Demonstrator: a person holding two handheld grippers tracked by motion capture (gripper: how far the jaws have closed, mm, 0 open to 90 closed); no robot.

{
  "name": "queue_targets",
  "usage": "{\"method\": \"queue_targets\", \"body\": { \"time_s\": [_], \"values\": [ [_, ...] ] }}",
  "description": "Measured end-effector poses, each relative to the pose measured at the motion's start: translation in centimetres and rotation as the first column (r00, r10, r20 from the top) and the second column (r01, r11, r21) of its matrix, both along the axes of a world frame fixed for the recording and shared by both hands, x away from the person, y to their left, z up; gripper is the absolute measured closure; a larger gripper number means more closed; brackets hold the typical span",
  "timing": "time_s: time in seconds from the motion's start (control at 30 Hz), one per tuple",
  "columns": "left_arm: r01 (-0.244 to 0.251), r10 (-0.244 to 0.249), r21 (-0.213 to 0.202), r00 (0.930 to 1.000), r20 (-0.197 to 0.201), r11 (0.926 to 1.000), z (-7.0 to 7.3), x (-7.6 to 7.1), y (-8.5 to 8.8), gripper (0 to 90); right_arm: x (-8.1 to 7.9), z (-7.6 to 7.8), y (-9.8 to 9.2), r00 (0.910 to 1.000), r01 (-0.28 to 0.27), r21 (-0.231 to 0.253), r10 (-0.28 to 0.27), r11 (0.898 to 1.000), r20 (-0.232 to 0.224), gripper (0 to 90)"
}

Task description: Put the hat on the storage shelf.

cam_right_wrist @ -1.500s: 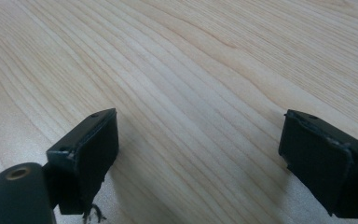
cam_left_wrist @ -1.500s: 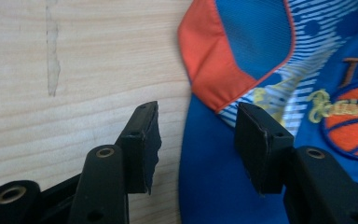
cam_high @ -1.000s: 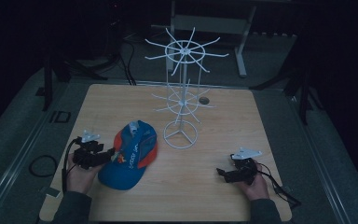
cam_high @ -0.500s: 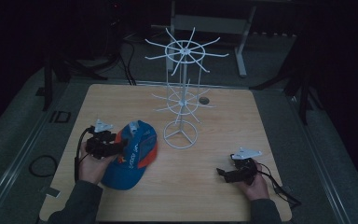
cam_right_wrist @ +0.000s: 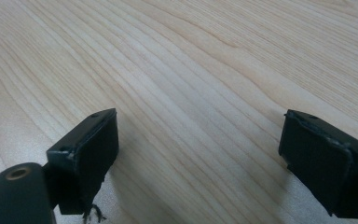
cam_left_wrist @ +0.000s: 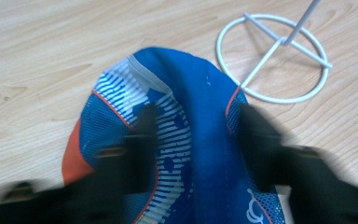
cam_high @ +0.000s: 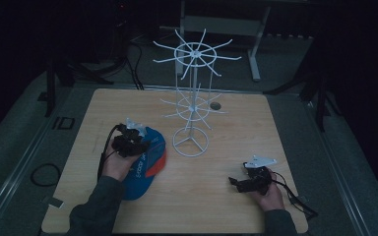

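A blue cap with an orange brim and white stripes lies on the wooden table, left of a white wire rack. My left gripper is over the cap's crown. In the left gripper view its blurred jaws have just been closing, with the cap's blue middle panel between them; the pads still stand apart. The rack's ring base lies just beyond the cap. My right gripper rests near the table's front right, open over bare wood.
The rack stands mid-table on its ring base, with thin arms spreading at two levels. A small dark round spot sits behind it. Dark floor, cables and a stand's legs surround the table.
My left gripper has moved up and right from the cap's left edge onto its crown, and its jaws have narrowed. The right gripper has stayed put.
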State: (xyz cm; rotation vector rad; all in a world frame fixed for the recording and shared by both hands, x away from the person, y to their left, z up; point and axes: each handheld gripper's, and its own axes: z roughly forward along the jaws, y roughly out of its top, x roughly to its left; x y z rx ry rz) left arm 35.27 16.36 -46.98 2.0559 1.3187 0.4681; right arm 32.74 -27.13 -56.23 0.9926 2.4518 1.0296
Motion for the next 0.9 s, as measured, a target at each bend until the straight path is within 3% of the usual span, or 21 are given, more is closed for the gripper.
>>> {"method": "queue_targets", "body": {
  "time_s": [0.03, 0.1, 0.27, 0.33, 0.37, 0.47, 0.6, 0.7, 0.77, 0.8, 0.87, 0.9],
  "values": [
    [-0.001, 0.001, 0.012, 0.9997, -0.025, 0.9999, -0.1, 0.0, 0.1, 73.4, 0.0, 0.0, 0.0, 1.0000, 0.000, 0.000, 0.000, 1.000, 0.000, 11.7],
    [0.001, -0.001, 0.005, 0.9997, -0.025, 1.0000, -0.1, -0.2, 0.1, 81.6, 0.0, 0.0, 0.0, 1.0000, 0.000, 0.000, 0.000, 1.000, 0.000, 11.7],
    [0.033, -0.033, 0.008, 0.9991, -0.027, 0.9994, 0.4, -1.9, 0.6, 83.0, 0.0, 0.0, 0.0, 1.0000, 0.001, 0.001, -0.001, 1.000, -0.002, 11.7],
    [0.068, -0.067, 0.014, 0.9968, -0.044, 0.9976, 0.5, -3.1, 0.8, 81.7, 0.0, 0.0, 0.0, 1.0000, 0.000, 0.000, 0.000, 1.000, -0.001, 11.7],
    [0.075, -0.074, 0.019, 0.9962, -0.046, 0.9970, 0.5, -3.4, 0.8, 79.4, 0.0, 0.0, 0.0, 1.0000, 0.001, 0.001, -0.001, 1.000, -0.001, 11.7],
    [0.089, -0.088, 0.027, 0.9952, -0.043, 0.9957, 0.6, -3.5, 0.7, 57.9, 0.0, 0.0, 0.0, 1.0000, 0.001, 0.001, -0.001, 1.000, -0.001, 11.7],
    [0.076, -0.073, 0.043, 0.9949, -0.070, 0.9962, 0.5, -1.9, -0.3, 38.4, 0.0, 0.0, 0.0, 1.0000, 0.000, 0.000, 0.000, 1.000, -0.001, 11.7],
    [0.057, -0.054, 0.028, 0.9930, -0.105, 0.9980, 0.0, -0.4, -0.9, 32.2, 0.0, 0.0, 0.0, 1.0000, 0.000, 0.000, 0.000, 1.000, -0.001, 11.7],
    [0.038, -0.031, 0.052, 0.9895, -0.141, 0.9979, -0.6, 0.5, -1.3, 28.9, 0.0, 0.0, 0.0, 1.0000, 0.000, 0.000, 0.000, 1.000, 0.000, 11.8],
    [0.038, -0.031, 0.052, 0.9895, -0.141, 0.9979, -0.6, 0.5, -1.3, 28.9, 0.0, 0.0, 0.0, 1.0000, 0.001, 0.000, -0.001, 1.000, -0.002, 11.8],
    [0.041, -0.025, 0.081, 0.9826, -0.184, 0.9959, -1.3, 1.1, -1.6, 32.2, 0.0, 0.0, 0.0, 1.0000, 0.001, 0.000, -0.001, 1.000, -0.002, 11.7],
    [0.054, -0.037, 0.087, 0.9809, -0.191, 0.9948, -1.5, 1.2, -1.6, 38.9, 0.0, 0.0, 0.0, 1.0000, 0.001, 0.001, -0.001, 1.000, -0.002, 11.7]
  ]
}}
